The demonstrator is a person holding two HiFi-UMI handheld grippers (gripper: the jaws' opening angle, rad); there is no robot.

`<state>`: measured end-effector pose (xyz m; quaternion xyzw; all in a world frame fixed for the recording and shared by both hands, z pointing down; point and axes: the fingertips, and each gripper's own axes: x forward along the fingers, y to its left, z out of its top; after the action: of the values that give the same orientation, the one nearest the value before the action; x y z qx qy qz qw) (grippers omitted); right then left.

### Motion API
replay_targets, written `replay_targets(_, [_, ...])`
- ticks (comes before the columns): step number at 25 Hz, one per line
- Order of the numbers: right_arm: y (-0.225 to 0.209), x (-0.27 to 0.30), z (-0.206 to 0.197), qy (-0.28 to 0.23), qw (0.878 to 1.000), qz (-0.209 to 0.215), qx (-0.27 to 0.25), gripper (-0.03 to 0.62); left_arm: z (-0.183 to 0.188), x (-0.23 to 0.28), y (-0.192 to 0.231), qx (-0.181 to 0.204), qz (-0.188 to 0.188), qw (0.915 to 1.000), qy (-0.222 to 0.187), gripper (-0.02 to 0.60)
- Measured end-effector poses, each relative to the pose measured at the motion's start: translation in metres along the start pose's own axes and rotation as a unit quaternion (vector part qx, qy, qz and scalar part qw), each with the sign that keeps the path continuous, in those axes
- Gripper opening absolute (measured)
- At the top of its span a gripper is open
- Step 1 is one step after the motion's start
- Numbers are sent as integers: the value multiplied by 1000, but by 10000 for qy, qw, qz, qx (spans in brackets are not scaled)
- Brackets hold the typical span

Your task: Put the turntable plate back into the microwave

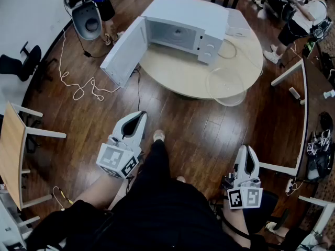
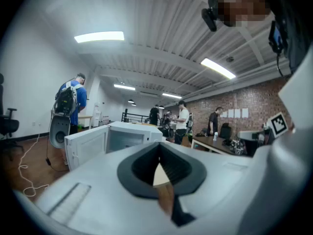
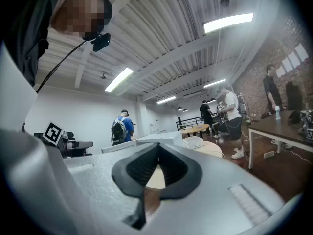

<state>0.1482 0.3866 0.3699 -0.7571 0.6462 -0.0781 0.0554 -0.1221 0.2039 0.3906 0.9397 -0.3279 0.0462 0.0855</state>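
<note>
Both pairs of jaws together and empty, your right gripper point(image 1: 247, 151), not your left gripper point(image 1: 137, 118), sits nearer the turntable plate point(image 1: 226, 86) straight ahead.

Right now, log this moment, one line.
left gripper shut, empty; right gripper shut, empty; microwave door open; turntable plate on table

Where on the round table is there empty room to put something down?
The bare patch on the table lies in front of the microwave, between its open door and the glass plate. A smaller one is right of the cable loop. The back is crowded by the microwave and a white box.
</note>
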Motion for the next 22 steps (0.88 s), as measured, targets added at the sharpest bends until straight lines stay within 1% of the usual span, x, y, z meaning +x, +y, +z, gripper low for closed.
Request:
replay_targets(2, [5, 24, -1, 17, 10000, -71, 10, 2, 15, 23, 12, -29, -193, 9998, -63, 8])
replay_targets(4, [11, 49, -1, 45, 9999, -114, 20, 2, 28, 43, 28, -70, -309, 9994, -130, 8])
replay_targets(6, [21, 73, 5, 50, 9999, -101, -4, 2, 34, 57, 48, -75, -341, 9993, -167, 8])
replay_targets(10, [39, 113, 25, -28, 9997, -86, -219, 2, 45, 77, 82, 60, -410, 9989, -240, 8])
replay_targets(13, [46, 149, 29, 31, 9996, -161, -230, 2, 49, 94, 104, -54, -488, 9986, -209, 8])
replay_targets(16, [71, 185, 33, 77, 9996, 10, -287, 2, 48, 108, 126, -181, -555, 9982, -98, 8])
replay_targets(19, [92, 208, 36, 90, 9991, 133, -401, 2, 47, 119, 142, -144, -636, 9979, -59, 8])
replay_targets(22, [95, 221, 36, 186, 9988, 79, -436, 2, 52, 134, 154, -132, -695, 9974, -138, 8])
